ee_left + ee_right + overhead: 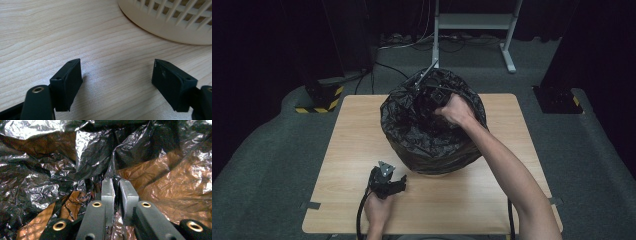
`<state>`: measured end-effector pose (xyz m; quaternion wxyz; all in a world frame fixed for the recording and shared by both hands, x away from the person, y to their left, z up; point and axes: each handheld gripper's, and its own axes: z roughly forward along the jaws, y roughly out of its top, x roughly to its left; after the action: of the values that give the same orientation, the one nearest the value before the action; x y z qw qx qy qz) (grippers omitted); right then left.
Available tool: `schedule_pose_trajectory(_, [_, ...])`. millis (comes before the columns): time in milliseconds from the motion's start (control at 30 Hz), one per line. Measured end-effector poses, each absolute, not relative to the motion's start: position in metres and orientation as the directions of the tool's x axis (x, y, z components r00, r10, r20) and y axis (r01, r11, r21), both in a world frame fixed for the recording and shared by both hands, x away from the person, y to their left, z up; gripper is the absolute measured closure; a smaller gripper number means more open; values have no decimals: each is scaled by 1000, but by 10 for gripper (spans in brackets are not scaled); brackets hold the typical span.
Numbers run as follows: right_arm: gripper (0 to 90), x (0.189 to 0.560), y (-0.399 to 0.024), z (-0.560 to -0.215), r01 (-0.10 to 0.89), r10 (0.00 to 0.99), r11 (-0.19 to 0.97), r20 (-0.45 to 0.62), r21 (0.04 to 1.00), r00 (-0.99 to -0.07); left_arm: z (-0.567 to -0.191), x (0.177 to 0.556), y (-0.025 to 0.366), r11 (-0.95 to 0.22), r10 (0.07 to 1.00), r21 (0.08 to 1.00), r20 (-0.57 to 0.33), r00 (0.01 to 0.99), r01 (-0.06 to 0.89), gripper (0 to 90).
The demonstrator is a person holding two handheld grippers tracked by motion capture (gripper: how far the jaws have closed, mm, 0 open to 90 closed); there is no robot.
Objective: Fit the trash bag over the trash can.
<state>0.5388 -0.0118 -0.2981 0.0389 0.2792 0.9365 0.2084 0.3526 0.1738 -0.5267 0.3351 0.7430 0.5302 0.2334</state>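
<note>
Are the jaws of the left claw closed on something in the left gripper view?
No, the left claw stands wide open over the bare wooden table, with nothing between its jaws.

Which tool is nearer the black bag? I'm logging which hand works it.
Right. The right tool is down inside the black bag, jaws nearly closed among its folds. The left tool rests on the table beside the basket, open.

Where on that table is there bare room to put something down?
Bare wood lies left of the bag-lined basket, toward the table edge, and right of the left gripper along the near edge. The middle is crowded: basket, right hand.
</note>
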Motion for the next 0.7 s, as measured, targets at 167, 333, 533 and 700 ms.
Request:
schedule_pose_trajectory(167, [763, 534, -16, -291, 507, 543, 739, 52, 443, -838, -527, 352, 174, -212, 945, 745, -10, 328, 633, 240])
schedule_pose_trajectory(333, [723, 526, -23, -276, 472, 532, 721, 32, 507, -846, -527, 352, 174, -213, 945, 745, -9, 328, 632, 240])
schedule_pose_trajectory(533, [720, 529, -36, -264, 480, 558, 653, 55, 586, -828, -527, 352, 174, -212, 945, 745, -9, 328, 632, 240])
schedule_pose_trajectory(700, [721, 536, -45, -260, 486, 593, 610, 47, 626, -804, -527, 352, 173, -211, 945, 746, -10, 328, 631, 240])
